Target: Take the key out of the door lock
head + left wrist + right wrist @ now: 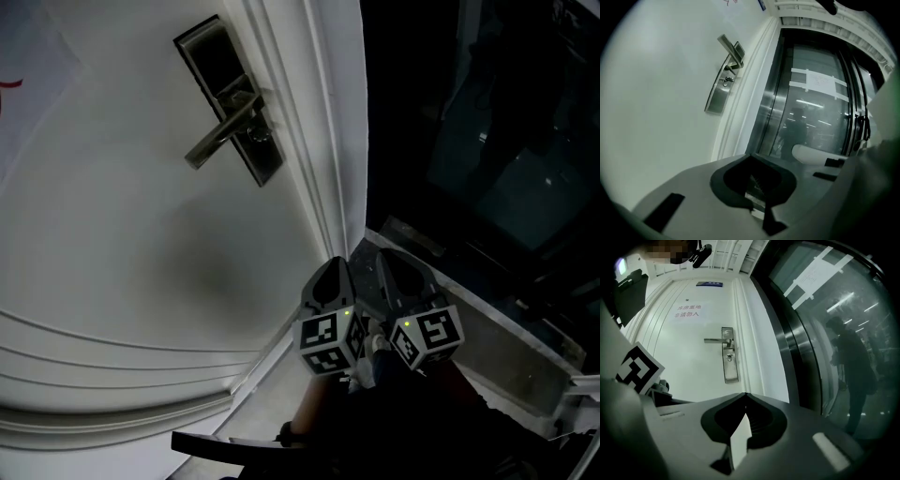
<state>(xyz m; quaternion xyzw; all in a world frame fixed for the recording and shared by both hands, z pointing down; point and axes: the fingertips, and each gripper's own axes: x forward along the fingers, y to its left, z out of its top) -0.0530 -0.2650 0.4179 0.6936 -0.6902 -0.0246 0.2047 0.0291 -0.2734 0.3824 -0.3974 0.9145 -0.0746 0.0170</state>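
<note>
A white door (122, 244) carries a steel lock plate (230, 98) with a lever handle (217, 133). Just below the handle a small key (259, 137) sits in the lock. The same plate (727, 355) and key (728, 357) show in the right gripper view, and the key (725, 80) is tiny in the left gripper view. My left gripper (330, 274) and right gripper (401, 266) hang side by side low down, near the door's edge and well away from the lock. Both jaw pairs meet at the tips, with nothing held.
Right of the white door frame (323, 141) runs a dark glass wall (506, 141) in metal framing, with white paper (820, 82) taped on it and a person's reflection. A paper notice (689, 311) hangs on the door. A metal sill (525, 328) lies below the glass.
</note>
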